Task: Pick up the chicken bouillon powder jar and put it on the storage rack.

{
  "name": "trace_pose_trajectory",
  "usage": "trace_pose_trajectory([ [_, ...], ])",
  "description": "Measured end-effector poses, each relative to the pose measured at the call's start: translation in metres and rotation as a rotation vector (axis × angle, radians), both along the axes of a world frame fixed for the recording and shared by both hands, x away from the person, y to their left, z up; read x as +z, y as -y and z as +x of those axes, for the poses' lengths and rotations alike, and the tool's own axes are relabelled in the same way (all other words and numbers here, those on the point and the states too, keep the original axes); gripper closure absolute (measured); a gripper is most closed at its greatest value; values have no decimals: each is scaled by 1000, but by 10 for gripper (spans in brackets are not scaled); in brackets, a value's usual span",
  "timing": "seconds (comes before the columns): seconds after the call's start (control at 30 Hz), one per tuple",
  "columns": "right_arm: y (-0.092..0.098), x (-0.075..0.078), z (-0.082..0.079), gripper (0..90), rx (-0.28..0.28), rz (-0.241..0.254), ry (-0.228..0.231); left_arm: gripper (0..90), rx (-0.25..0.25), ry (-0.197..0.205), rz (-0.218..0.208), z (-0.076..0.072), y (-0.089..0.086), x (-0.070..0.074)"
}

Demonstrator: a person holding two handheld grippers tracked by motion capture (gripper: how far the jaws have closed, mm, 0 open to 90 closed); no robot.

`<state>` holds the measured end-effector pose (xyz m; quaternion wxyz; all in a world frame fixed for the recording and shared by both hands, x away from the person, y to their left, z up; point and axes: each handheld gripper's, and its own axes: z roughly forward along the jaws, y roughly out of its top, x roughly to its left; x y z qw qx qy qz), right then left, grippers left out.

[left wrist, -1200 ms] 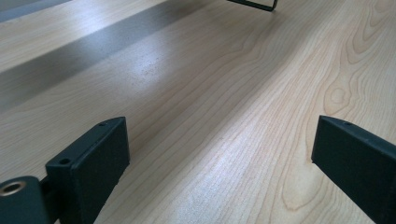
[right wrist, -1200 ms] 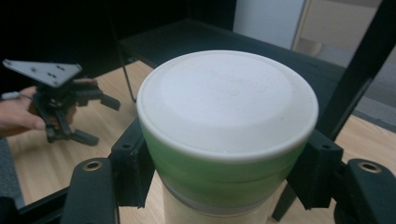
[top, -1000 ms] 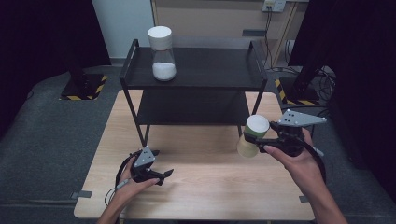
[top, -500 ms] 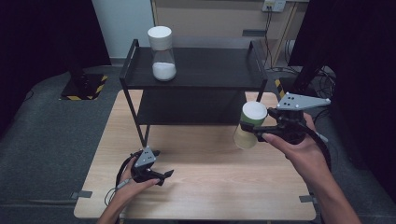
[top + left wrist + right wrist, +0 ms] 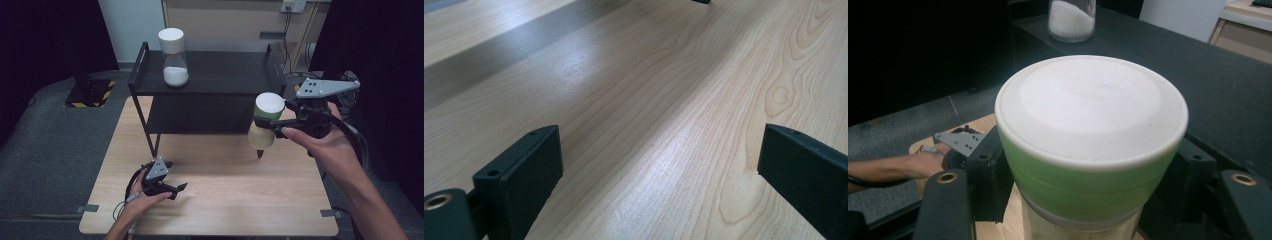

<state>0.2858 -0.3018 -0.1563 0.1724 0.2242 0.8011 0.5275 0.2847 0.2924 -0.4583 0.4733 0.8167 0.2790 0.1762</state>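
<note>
Right tongs [image 5: 265,124] grip green-lidded jar [image 5: 264,126] aloft; left tongs [image 5: 176,190] rest released on table [image 5: 240,190].

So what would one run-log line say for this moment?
right gripper: shut on green-lidded jar, off the table | left gripper: open, empty | shelf: white-lidded jar

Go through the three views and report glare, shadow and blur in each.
High view: evenly lit, dark surround, a small shadow on the table under the lifted green-lidded jar in the right gripper. Left gripper view: a soft sheen on the wood between the open left gripper; far edge blurs. Right gripper view: jar lid sharp, the white-lidded jar on the shelf soft.
</note>
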Motion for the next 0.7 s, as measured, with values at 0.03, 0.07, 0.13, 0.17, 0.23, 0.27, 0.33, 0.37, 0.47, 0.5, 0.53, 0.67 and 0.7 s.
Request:
trace_pose_trajectory([
  [0.03,-1,3,1,345,3,-1,2,33,0,0,0,0,0,0],
  [0.07,-1,3,1,345,3,-1,2,33,-1,0,1,0,0,0],
  [0.13,-6,11,2,345,9,-6,9,33,-3,0,3,0,0,0],
  [0.17,-7,13,2,345,12,-5,12,33,-4,0,4,0,0,1],
  [0.23,-8,15,3,345,14,-2,12,33,-4,0,5,0,0,1],
  [0.27,-10,19,4,344,18,0,18,33,-5,0,5,1,1,1],
  [0.33,-13,23,5,345,19,0,22,33,-7,0,9,1,1,1],
  [0.37,-14,25,5,344,19,0,24,33,-7,0,9,1,1,1],
  [0.47,-17,33,7,345,21,3,31,33,-8,-1,12,1,2,0],
  [0.5,-17,35,7,345,21,4,33,33,-9,-1,12,1,2,0],
  [0.53,-18,37,8,345,21,6,38,33,-10,-2,13,1,2,0],
  [0.67,-21,48,13,345,16,5,48,33,-16,-2,15,1,2,1],
  [0.7,-21,51,14,345,12,6,49,33,-18,-2,19,2,2,1],
])
